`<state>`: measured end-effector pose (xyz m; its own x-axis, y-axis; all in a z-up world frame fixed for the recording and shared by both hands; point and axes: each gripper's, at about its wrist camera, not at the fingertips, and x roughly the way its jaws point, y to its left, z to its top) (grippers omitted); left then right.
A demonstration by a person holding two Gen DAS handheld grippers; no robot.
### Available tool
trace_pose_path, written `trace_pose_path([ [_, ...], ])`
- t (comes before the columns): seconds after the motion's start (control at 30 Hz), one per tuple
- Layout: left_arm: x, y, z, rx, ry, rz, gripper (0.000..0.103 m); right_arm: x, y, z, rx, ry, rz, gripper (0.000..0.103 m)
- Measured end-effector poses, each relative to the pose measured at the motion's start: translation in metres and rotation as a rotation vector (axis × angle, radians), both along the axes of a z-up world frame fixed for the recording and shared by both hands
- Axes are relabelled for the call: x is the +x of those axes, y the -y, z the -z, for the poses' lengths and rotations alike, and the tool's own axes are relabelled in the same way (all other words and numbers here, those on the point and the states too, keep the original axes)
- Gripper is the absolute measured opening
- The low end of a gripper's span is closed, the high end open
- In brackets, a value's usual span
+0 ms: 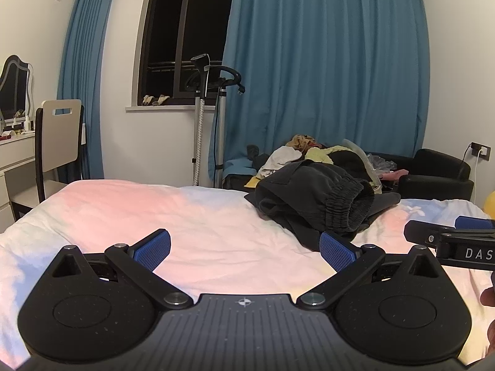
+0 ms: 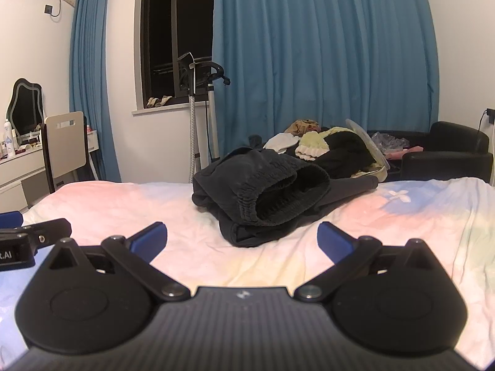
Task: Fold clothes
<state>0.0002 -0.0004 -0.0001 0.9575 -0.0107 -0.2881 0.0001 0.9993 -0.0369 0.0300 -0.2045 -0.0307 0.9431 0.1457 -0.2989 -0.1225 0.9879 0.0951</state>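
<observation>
- Left tongs (image 1: 244, 249) are spread wide with nothing between the blue pads, held low over the pastel bedspread (image 1: 123, 210).
- Right tongs (image 2: 242, 241) are likewise spread wide and empty, just beside the left pair; each shows at the edge of the other's view.
- At far left, a vanity mirror (image 2: 24, 106) stands on a white dressing surface (image 2: 18, 167), with a pale-backed chair (image 2: 66, 142) just beside it.
- Blue curtains (image 2: 324, 55) flank a dark window (image 2: 173, 37); a garment steamer (image 2: 193, 92) stands below the sill.
- Black sweatpants (image 2: 263, 188) lie crumpled on the bed ahead of both tongs, elastic waistband gaping towards the cameras, untouched by either pair.
- Behind them, beyond the bed, sits a heap of mixed clothes (image 2: 324, 145), white, yellow and black.
- At far right stands a black armchair (image 2: 448, 151).
</observation>
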Motion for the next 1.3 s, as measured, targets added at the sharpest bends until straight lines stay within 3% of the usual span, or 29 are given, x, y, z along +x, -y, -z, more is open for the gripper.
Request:
trace_pose_path([
  [0.77, -0.016, -0.015, 0.001, 0.008, 0.004, 0.012, 0.103, -0.004, -0.002, 0.014, -0.008, 0.004, 0.012, 0.103],
  [1.3, -0.016, -0.016, -0.003, 0.027, -0.011, 0.009, 0.103, -0.004, 0.001, 0.007, -0.001, -0.003, 0.017, 0.103],
])
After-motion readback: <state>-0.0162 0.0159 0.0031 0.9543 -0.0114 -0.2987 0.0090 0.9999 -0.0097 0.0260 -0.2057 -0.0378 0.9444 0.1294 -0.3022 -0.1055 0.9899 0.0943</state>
